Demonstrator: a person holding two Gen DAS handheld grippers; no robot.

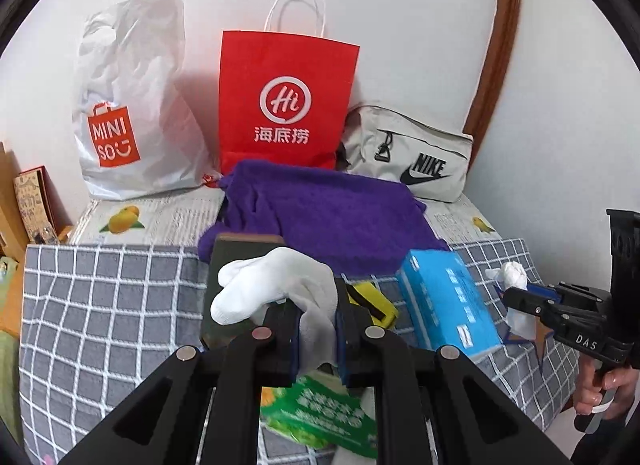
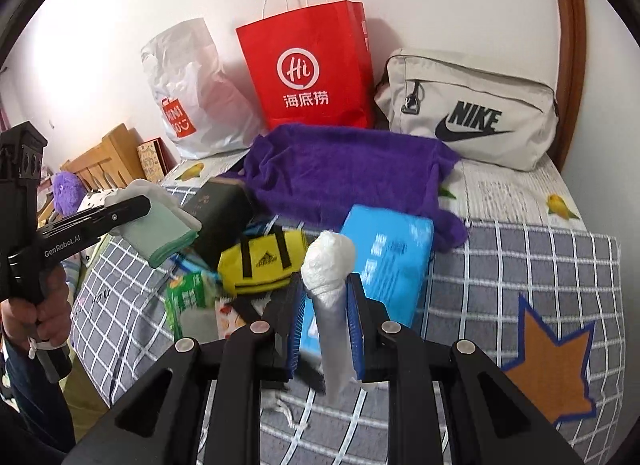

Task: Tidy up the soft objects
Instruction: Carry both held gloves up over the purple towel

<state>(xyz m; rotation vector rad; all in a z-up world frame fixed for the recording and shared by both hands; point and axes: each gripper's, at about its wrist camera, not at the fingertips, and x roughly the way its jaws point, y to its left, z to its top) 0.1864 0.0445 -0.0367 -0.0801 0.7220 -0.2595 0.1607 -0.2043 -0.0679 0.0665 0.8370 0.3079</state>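
Note:
In the left wrist view my left gripper (image 1: pixel 316 321) is shut on a white sock (image 1: pixel 272 289) that bunches above the pads and hangs below them. From the right wrist view this sock (image 2: pixel 160 229) shows a pale green cuff, held in the left gripper (image 2: pixel 140 207) above the bed's left side. My right gripper (image 2: pixel 326 289) is shut on a rolled white sock (image 2: pixel 328 261) that stands up between the blue pads and trails down. The right gripper (image 1: pixel 510 297) also appears at the right of the left wrist view with its white sock (image 1: pixel 512 273). Both are held above the checked bedspread (image 1: pixel 100 305).
A purple towel (image 1: pixel 336 213) lies mid-bed. Behind it stand a white plastic bag (image 1: pixel 132 113), a red paper bag (image 1: pixel 284 101) and a grey sports bag (image 1: pixel 416 153) against the wall. A blue tissue pack (image 1: pixel 448 297), yellow pouch (image 2: pixel 260 261), dark box (image 2: pixel 220 213) and green pack (image 1: pixel 320 413) lie below the grippers.

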